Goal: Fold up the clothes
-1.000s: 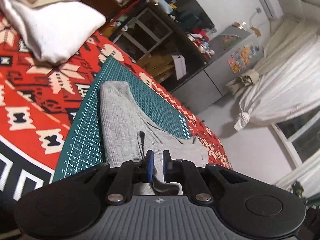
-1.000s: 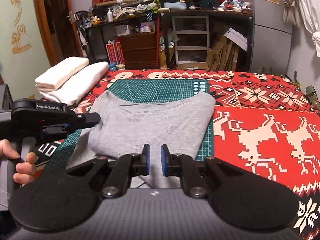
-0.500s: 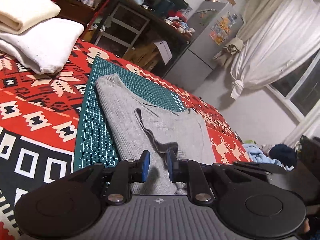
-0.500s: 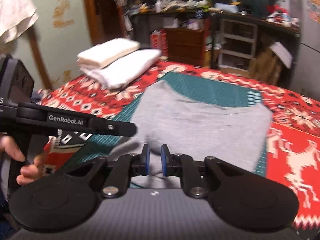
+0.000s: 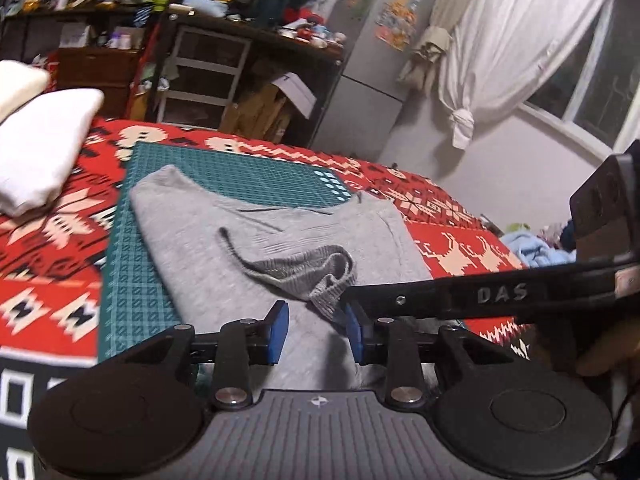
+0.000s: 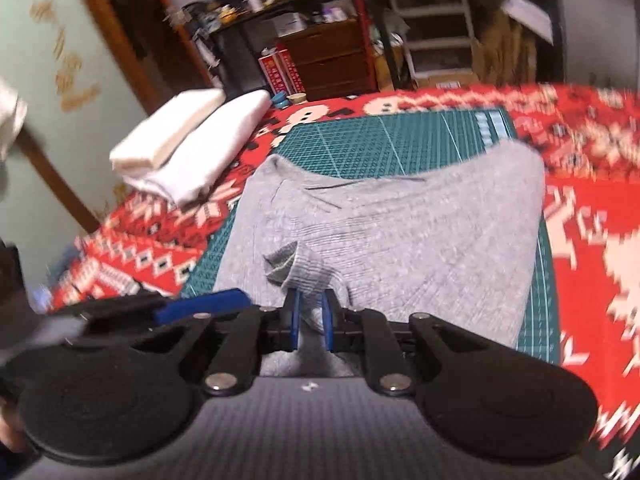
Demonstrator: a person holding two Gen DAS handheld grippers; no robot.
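**A sleeve cuff pinched over the grey sweater**

We see the grey sweater (image 5: 248, 240) lying partly folded on the green cutting mat (image 5: 132, 264), which sits on the red patterned bedspread (image 5: 48, 240). Two folded white cloths (image 6: 192, 140) rest on the far left, well apart from the mat.

Our right gripper (image 6: 310, 320) is clamped on the ribbed cuff (image 6: 288, 268) of a sleeve, lifted a little above the sweater's near edge. Our left gripper (image 5: 316, 332) stands with its jaws apart, holding nothing, just beside the cuff.

We judge that a sleeve fold is in hand. The next move likely calls for laying the cuff flat across the body, keeping the sleeve straight and within the sweater's outline. The knit is limp and may bunch, so the free gripper could smooth it.
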